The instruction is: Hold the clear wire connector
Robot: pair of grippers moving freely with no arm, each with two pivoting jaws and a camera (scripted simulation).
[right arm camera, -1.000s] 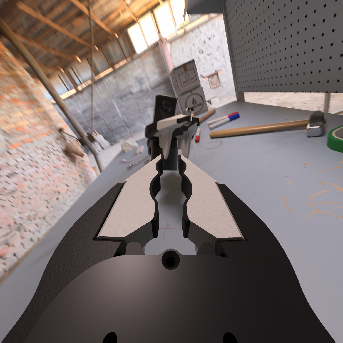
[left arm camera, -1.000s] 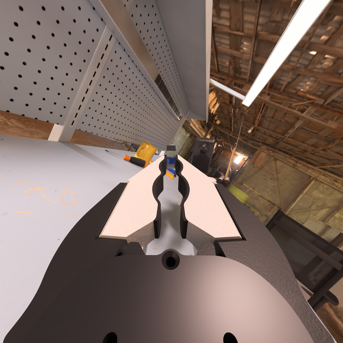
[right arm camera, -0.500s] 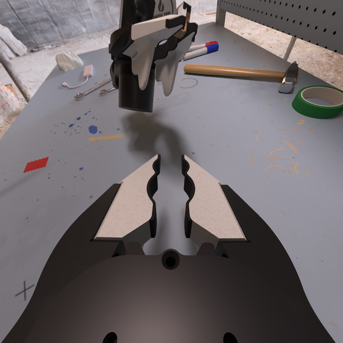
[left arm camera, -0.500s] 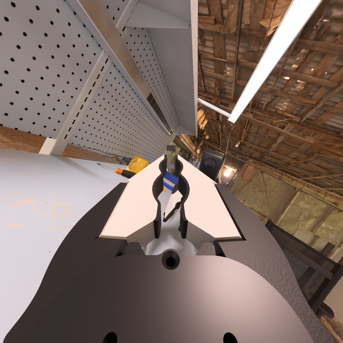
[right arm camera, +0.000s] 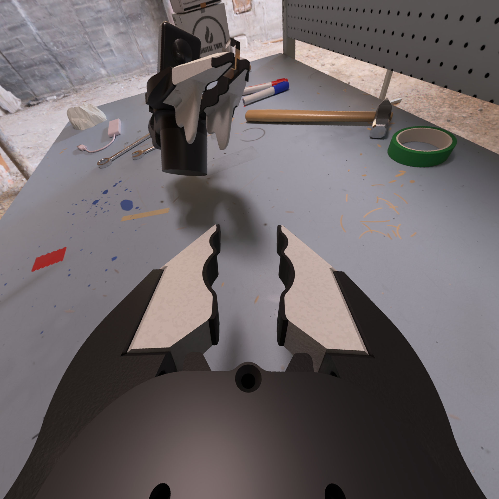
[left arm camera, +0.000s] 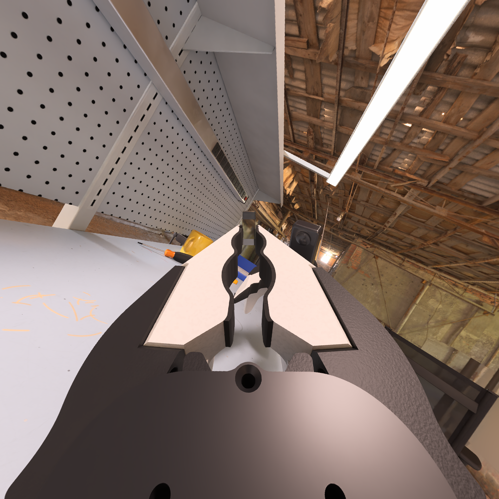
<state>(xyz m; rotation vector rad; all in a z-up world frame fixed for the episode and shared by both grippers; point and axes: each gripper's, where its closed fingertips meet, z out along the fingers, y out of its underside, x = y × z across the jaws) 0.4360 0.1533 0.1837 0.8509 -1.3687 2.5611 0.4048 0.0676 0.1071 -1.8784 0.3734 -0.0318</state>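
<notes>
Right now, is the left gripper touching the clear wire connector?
Touching. The left wrist view shows the left gripper shut on the clear wire connector, pinched at its tips.

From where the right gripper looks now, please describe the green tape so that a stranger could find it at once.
Start at the grey workbench and follow its right edge, below the pegboard wall. There lies a wooden-handled hammer; just in front of its metal head sits the green tape, lying flat. It is the only ring-shaped green thing, with a pale inner core.
</notes>
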